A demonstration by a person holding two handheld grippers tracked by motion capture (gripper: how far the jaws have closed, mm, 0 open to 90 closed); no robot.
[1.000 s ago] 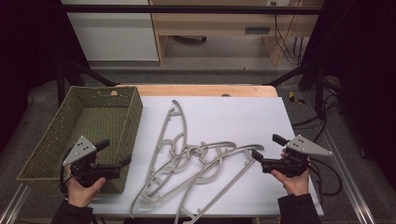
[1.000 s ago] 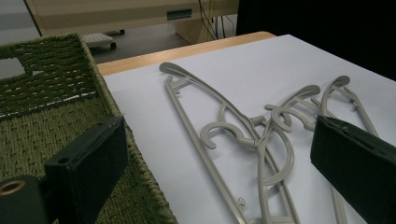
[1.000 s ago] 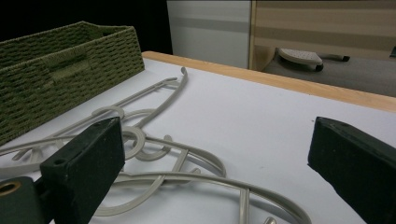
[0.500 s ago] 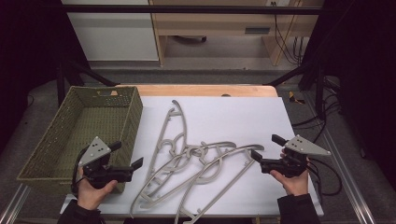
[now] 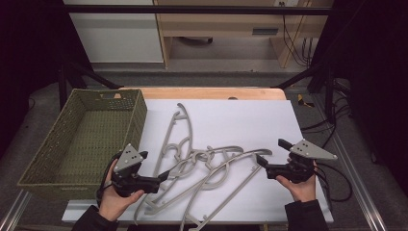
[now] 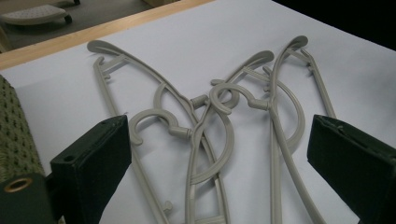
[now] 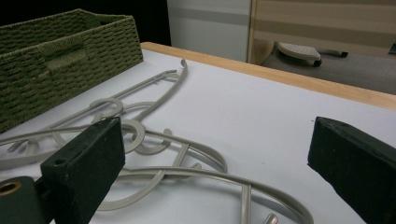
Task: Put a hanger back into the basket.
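Three grey plastic hangers [image 5: 202,163] lay tangled flat on white table sheet [image 5: 250,120], beside woven basket [image 5: 82,139]. Left gripper [image 5: 162,177] hovered at pile's near edge, jaws wide apart, empty. Right gripper [image 5: 260,160] likewise spread, near outer hanger's arm. Hangers judged light, stiff, slick; hooks interlocked, likely to drag together. Best hold: thin shoulder bar, away from hooks.

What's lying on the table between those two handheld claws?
Between the left gripper and right gripper, the high view shows a tangle of grey hangers on the white tabletop.
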